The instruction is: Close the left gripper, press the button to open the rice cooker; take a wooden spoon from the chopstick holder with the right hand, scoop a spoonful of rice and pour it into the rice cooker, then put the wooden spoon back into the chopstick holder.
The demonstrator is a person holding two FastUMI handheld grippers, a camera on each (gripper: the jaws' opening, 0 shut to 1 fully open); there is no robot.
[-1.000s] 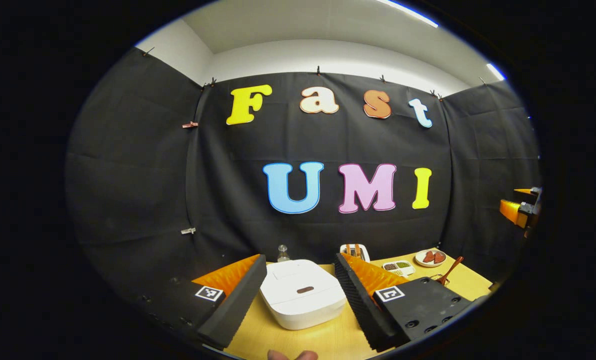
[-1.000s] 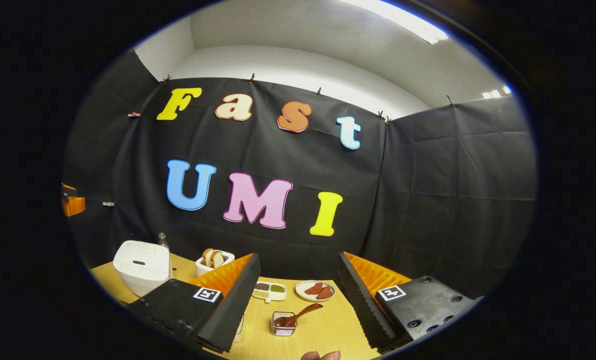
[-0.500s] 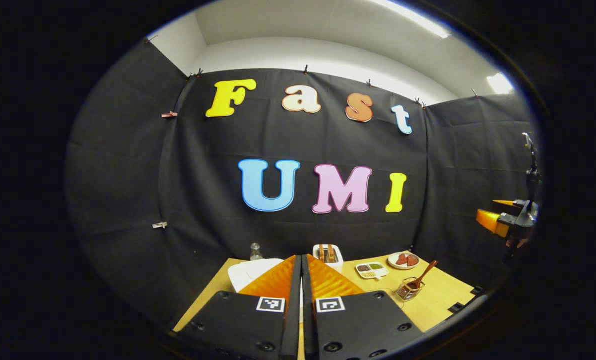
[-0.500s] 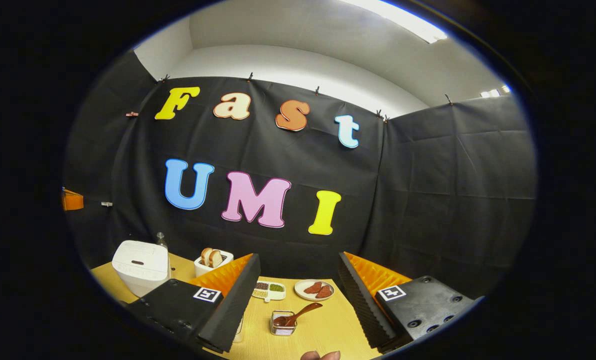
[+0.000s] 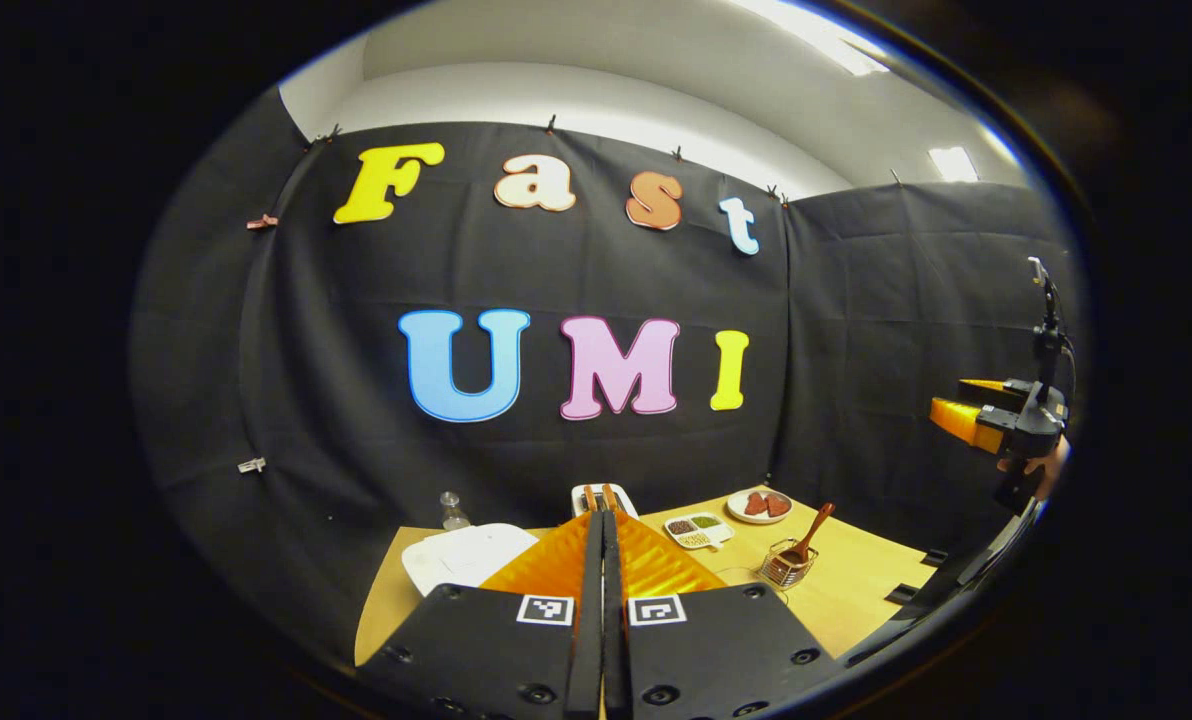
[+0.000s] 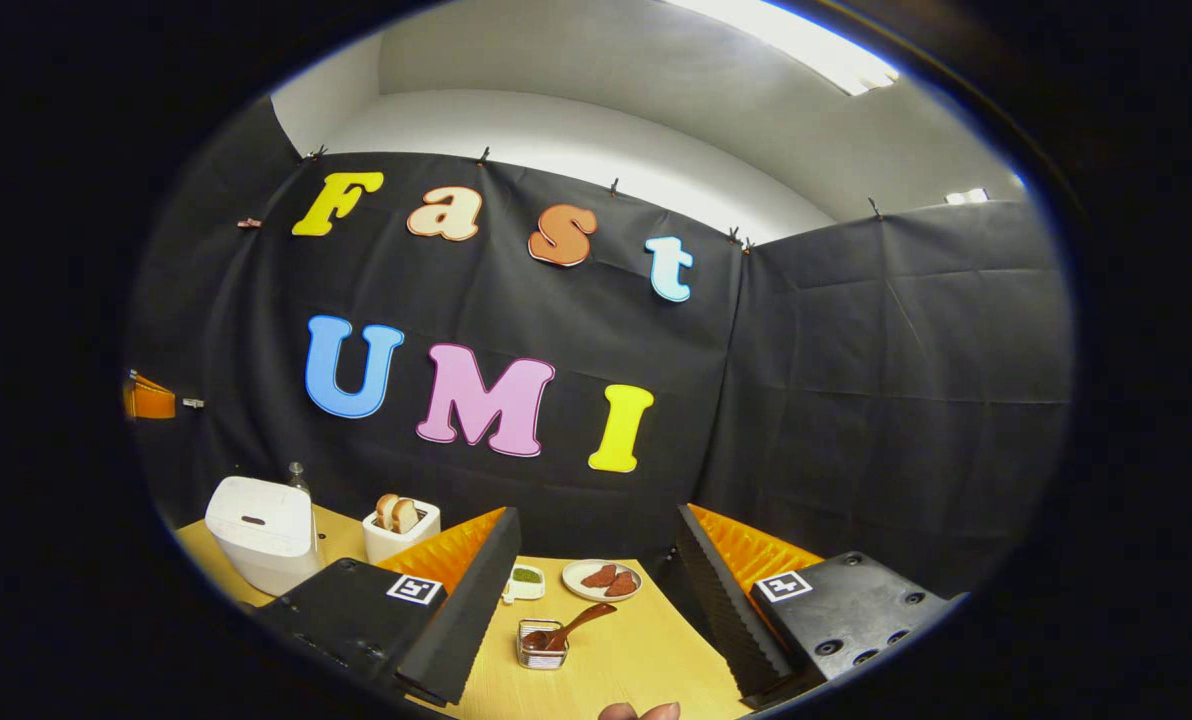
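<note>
- Left claw [image 5: 601,560]: fingers pressed together, nothing between them. Good for pressing.
- You're high above the worktop [image 5: 856,590]. Bring the tips straight down onto the button [image 6: 253,520] on the rice cooker [image 6: 256,530], lid not yet open, at the worktop's left end.
- Right claw [image 6: 591,560]: spread wide, empty, held above the wooden spoon [image 6: 566,630] in the chopstick holder [image 6: 541,645] near the front edge.

No readable text; a square coded marker sits on each gripper finger.
</note>
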